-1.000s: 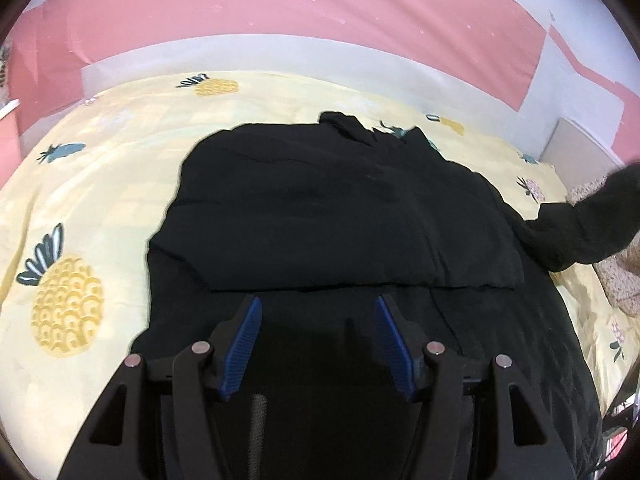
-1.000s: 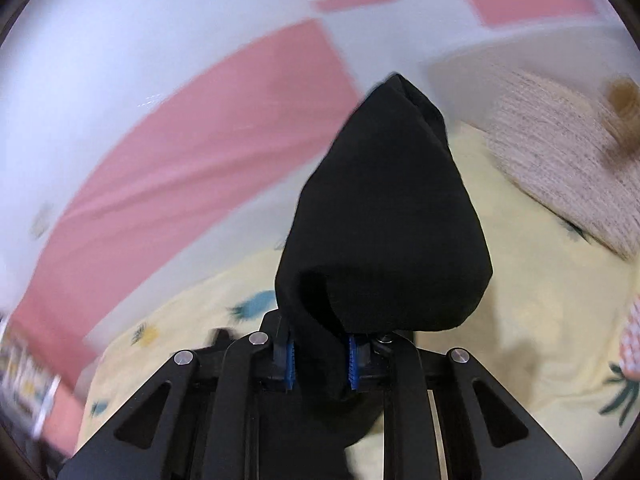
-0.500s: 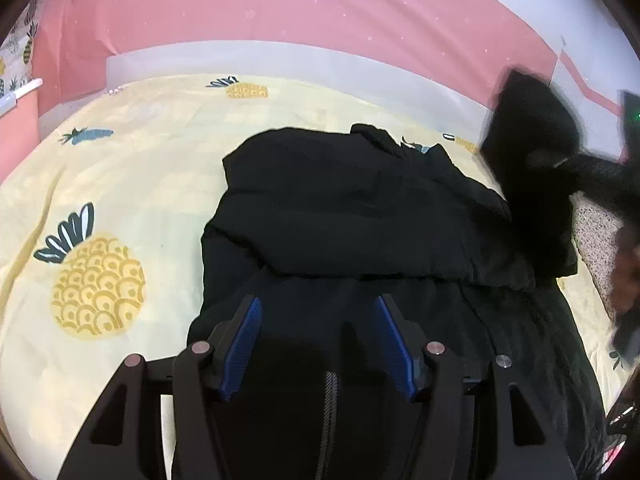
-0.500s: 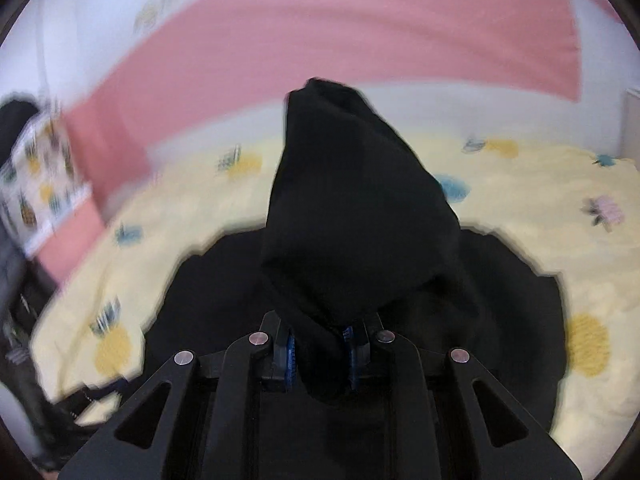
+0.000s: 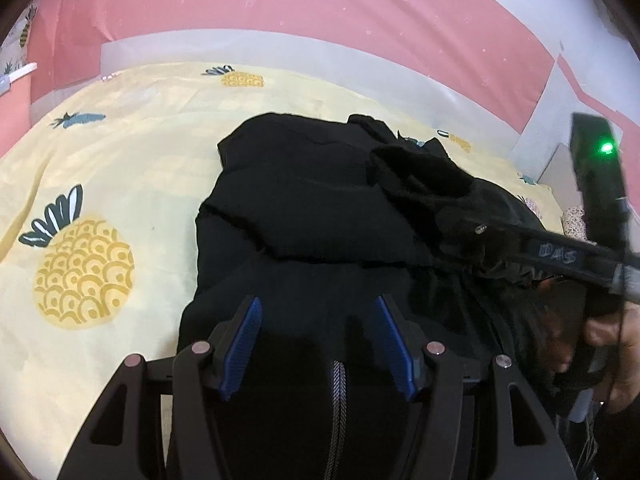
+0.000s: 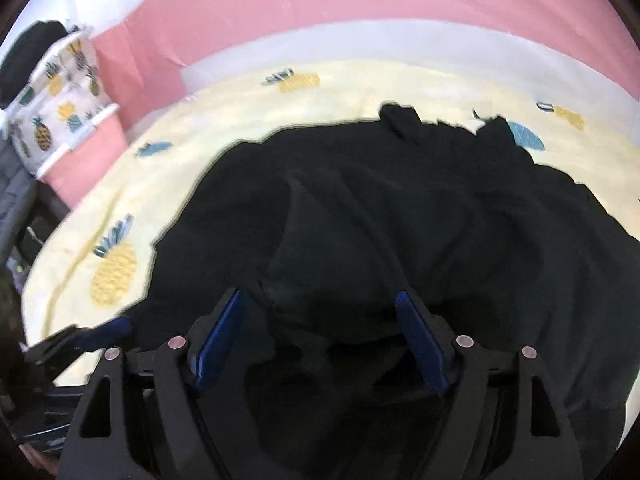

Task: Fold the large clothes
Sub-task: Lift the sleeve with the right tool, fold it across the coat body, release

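1. Left gripper (image 5: 318, 344): jaws spread, blue pads (image 5: 242, 346) clear on both sides, nothing pinched. Only the black garment (image 5: 304, 216) below and between, with its zipper line (image 5: 338, 408) running down the middle near the camera.
2. Right gripper (image 6: 320, 340): jaws have just been opening and stand wide apart. Blue pads (image 6: 420, 344) free of cloth. A loose fold of the black garment (image 6: 360, 232) lies between and just beyond the pads, not pressed by either.
3. Right gripper as seen from the left wrist view (image 5: 552, 256): reaches in from the right over the right part of the garment. Green light (image 5: 607, 147) lit on its body. Person's hand (image 5: 604, 340) around its handle at the right edge.
4. Sleeve end (image 5: 416, 172): lies bunched across the upper right of the garment, just beyond the right gripper's tip. Contact between tip and cloth cannot be told.
5. Garment: spread on the yellow pineapple-print bedsheet (image 5: 120, 152), roughly centre, far part already folded over the near part with a straight fold edge across.
6. Large pineapple print (image 5: 82, 272) left of the garment, near side. Smaller one (image 5: 242, 79) far, by the wall.
7. Pink and white wall (image 5: 280, 12) behind the bed.
8. Right wrist view: pineapple-print cloth (image 6: 60, 92) at far left, left gripper tip (image 6: 100, 334) at near left on the sheet edge. Image somewhat blurred.
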### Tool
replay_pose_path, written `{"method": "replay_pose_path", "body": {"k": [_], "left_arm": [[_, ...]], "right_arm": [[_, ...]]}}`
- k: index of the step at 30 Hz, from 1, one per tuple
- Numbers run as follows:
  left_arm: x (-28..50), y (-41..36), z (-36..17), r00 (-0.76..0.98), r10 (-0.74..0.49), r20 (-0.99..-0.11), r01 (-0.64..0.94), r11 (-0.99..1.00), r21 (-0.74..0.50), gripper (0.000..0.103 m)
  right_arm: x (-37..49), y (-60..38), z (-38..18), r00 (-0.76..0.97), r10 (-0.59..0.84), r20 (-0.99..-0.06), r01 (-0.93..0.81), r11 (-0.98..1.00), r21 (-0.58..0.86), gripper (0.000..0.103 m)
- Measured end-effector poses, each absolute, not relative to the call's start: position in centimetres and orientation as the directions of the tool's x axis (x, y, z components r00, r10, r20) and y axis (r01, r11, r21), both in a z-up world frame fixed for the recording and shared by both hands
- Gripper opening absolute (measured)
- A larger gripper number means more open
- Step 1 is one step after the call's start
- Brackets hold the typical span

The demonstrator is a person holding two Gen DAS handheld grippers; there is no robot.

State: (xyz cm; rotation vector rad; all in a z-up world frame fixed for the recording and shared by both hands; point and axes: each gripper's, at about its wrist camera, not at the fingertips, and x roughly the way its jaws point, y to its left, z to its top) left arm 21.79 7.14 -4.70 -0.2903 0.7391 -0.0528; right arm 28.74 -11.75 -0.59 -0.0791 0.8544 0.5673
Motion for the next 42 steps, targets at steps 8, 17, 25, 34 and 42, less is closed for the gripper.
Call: {"method": "replay_pose_path", "body": {"k": [8, 17, 25, 34, 42], "left_arm": [[22.3, 6.0, -2.6, 0.742, -0.193, -0.642, -0.003, 0.957, -0.292, 0.061], [31.9, 0.3, -0.4, 0.693, -0.342, -0.635, 0.14, 0.927, -0.347, 0.076], [34.6, -1.4, -1.5, 0.714, -0.245, -0.656, 0.144, 0.968, -0.206, 0.012], [35.5, 1.2, -4.5, 0.701, -0.197, -0.686, 0.083, 0.977, -0.195, 0.021], [32.2, 3.9, -0.2, 0.762, -0.124, -0.635, -0.025, 0.975, -0.22, 0.033]], "right_arm": [[28.5, -24.1, 2.2, 0.658, 0.363, -0.66, -0.279, 0.931, 0.235, 0.075], [28.2, -34.4, 0.6, 0.687, 0.231, -0.689, -0.071, 0.965, 0.253, 0.062], [29.4, -36.4, -0.4, 0.681, 0.222, -0.698, -0.064, 0.967, 0.246, 0.048], [32.5, -35.1, -5.0, 0.584, 0.19, -0.789, -0.097, 0.982, 0.165, 0.044], [30.9, -37.2, -1.7, 0.631, 0.159, -0.759, -0.089, 0.987, 0.132, 0.044]]}}
